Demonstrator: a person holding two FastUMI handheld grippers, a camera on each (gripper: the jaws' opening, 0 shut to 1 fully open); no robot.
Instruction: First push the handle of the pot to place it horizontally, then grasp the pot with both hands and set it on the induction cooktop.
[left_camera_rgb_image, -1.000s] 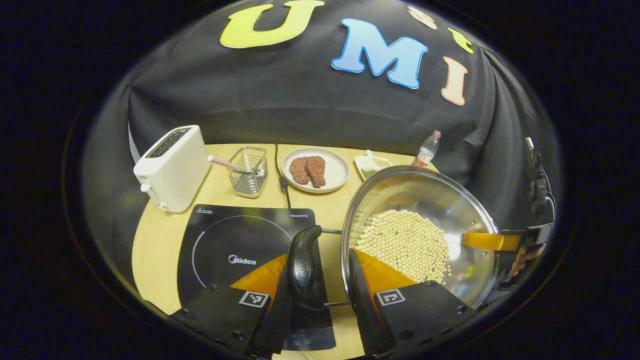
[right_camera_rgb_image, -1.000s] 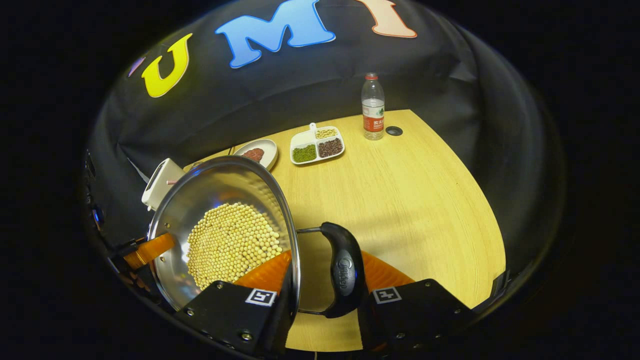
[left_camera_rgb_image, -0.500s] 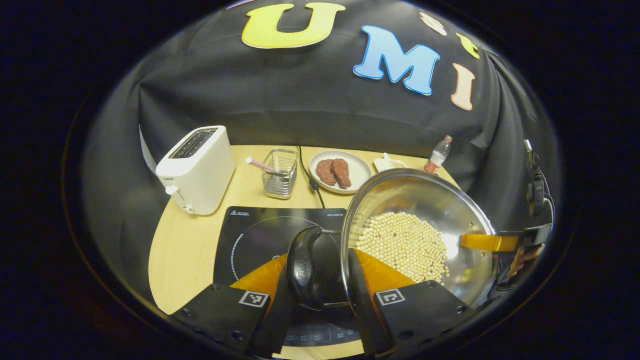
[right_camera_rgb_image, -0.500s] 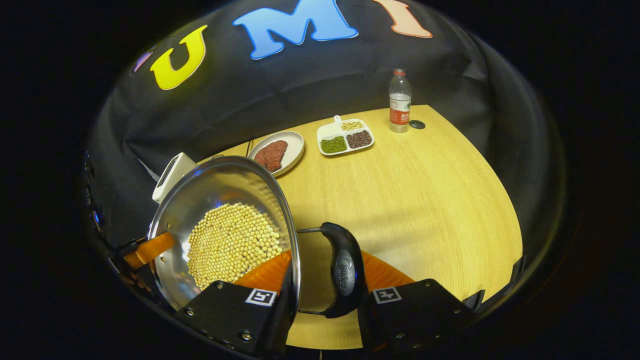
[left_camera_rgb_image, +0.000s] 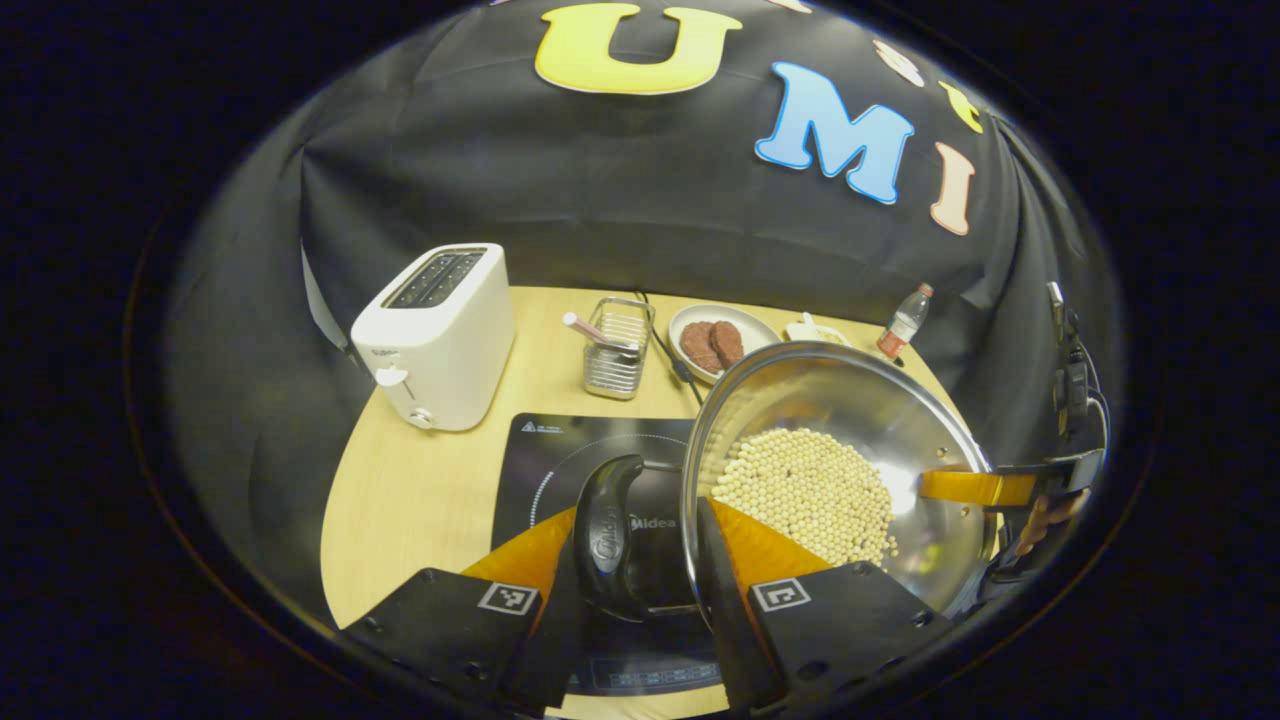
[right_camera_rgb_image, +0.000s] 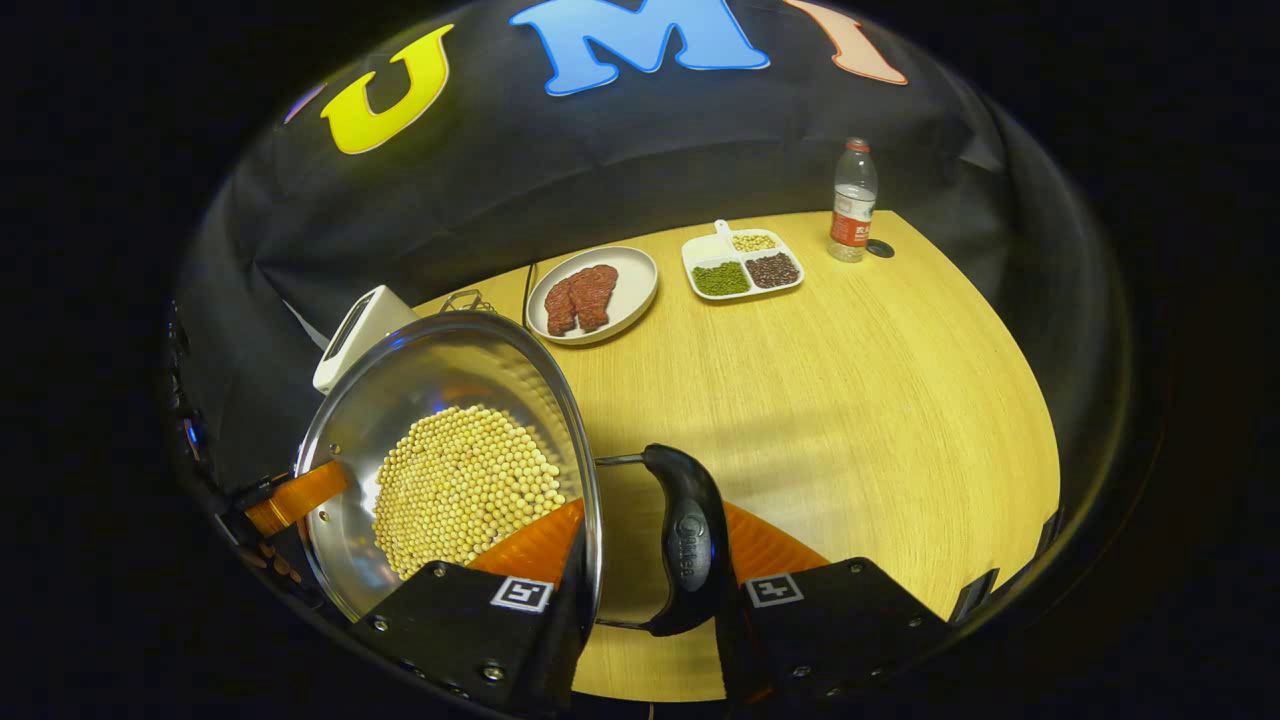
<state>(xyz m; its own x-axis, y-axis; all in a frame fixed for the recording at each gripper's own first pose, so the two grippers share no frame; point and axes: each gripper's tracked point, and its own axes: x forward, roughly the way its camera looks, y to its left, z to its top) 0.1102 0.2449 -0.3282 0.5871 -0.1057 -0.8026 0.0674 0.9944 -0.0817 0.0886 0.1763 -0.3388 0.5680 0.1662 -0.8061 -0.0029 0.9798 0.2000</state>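
A steel pot (left_camera_rgb_image: 830, 395) holding pale soybeans (left_camera_rgb_image: 800, 490) hangs above the table, carried between both grippers. My left gripper (left_camera_rgb_image: 640, 525) is shut on the pot: one finger lies outside its black side handle (left_camera_rgb_image: 605, 540), the other inside the rim. In the right gripper view my right gripper (right_camera_rgb_image: 645, 530) clamps the opposite black handle (right_camera_rgb_image: 685, 545) and the rim of the pot (right_camera_rgb_image: 430, 370) the same way. Each gripper shows across the pot from the other: the right gripper (left_camera_rgb_image: 980, 487) and the left gripper (right_camera_rgb_image: 295, 497). The black induction cooktop (left_camera_rgb_image: 560, 460) lies under the left handle and the pot's left edge.
A white toaster (left_camera_rgb_image: 430, 335), a wire basket (left_camera_rgb_image: 615, 355) and a black cord (left_camera_rgb_image: 672, 355) stand behind the cooktop. A plate of meat (right_camera_rgb_image: 590, 295), a divided dish of beans (right_camera_rgb_image: 745, 268) and a water bottle (right_camera_rgb_image: 852, 200) sit at the back of the wooden table (right_camera_rgb_image: 850, 400).
Both grippers have carried the pot leftward across the table. The cooktop has slid in beneath the left handle and the pot's edge. The grips are unchanged.
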